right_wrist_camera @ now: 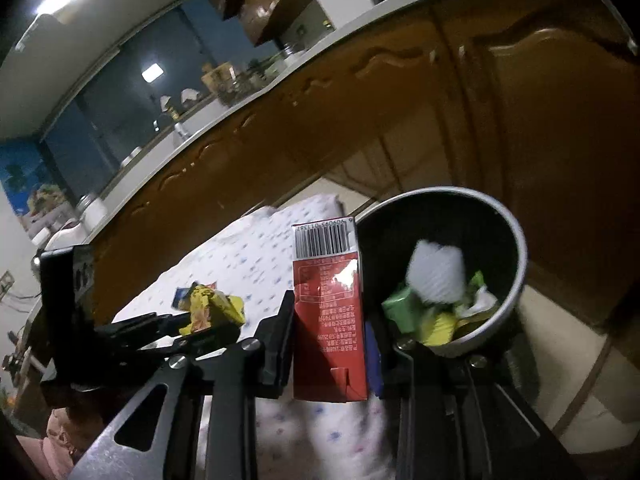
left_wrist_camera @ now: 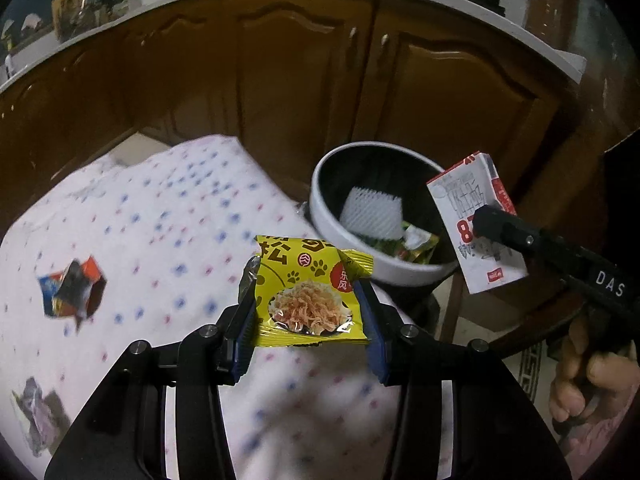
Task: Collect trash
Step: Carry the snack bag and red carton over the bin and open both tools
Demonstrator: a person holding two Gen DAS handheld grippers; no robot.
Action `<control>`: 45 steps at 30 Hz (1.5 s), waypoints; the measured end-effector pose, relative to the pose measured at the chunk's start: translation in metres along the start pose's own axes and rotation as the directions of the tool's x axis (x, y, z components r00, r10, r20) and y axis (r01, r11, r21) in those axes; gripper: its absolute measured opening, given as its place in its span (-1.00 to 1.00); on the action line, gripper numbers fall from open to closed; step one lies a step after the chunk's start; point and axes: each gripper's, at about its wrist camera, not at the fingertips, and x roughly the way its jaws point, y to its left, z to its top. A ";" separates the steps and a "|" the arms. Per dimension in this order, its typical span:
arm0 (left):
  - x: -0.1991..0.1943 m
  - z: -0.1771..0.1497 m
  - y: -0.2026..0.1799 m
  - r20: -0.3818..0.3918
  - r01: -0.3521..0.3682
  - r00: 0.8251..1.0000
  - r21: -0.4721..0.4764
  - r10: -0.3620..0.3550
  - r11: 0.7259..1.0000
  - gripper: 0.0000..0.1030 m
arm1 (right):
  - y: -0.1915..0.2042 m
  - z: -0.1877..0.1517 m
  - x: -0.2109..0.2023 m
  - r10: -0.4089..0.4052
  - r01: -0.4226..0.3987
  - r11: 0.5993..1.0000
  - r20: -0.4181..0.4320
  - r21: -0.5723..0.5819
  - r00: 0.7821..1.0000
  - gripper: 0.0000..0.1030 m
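My left gripper [left_wrist_camera: 308,308] is shut on a yellow snack wrapper [left_wrist_camera: 306,298], held above the spotted cloth and just short of the round bin [left_wrist_camera: 320,204]. The right gripper [right_wrist_camera: 330,320] is shut on a red and white drink carton [right_wrist_camera: 328,312], upright between its pads; in the left wrist view that carton [left_wrist_camera: 476,224] hangs at the bin's right rim. The bin [right_wrist_camera: 516,256] has a white rim and a dark inside, with white foam netting [left_wrist_camera: 372,214] and green and yellow wrappers [right_wrist_camera: 424,312] in it. The left gripper with its yellow wrapper [right_wrist_camera: 212,308] shows at the left of the right wrist view.
A white cloth with blue and red dots [left_wrist_camera: 160,220] covers the table. On it lie a blue and orange wrapper [left_wrist_camera: 74,290] and a grey crumpled wrapper [left_wrist_camera: 40,412]. Brown wooden cabinets [left_wrist_camera: 300,80] under a white counter stand behind. A hand [left_wrist_camera: 588,376] holds the right gripper's handle.
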 end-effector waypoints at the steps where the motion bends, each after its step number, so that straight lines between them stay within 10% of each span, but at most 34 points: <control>1: 0.002 0.004 -0.004 0.001 0.000 1.000 0.006 0.000 1.000 -0.14 | -0.004 0.002 -0.001 -0.008 0.008 1.000 0.004 0.002 1.000 -0.42; 45: 0.105 0.066 -0.075 -0.073 -0.034 0.997 0.075 0.039 0.997 -0.13 | -0.074 0.033 0.036 -0.151 0.152 0.985 -0.024 0.081 0.988 -0.42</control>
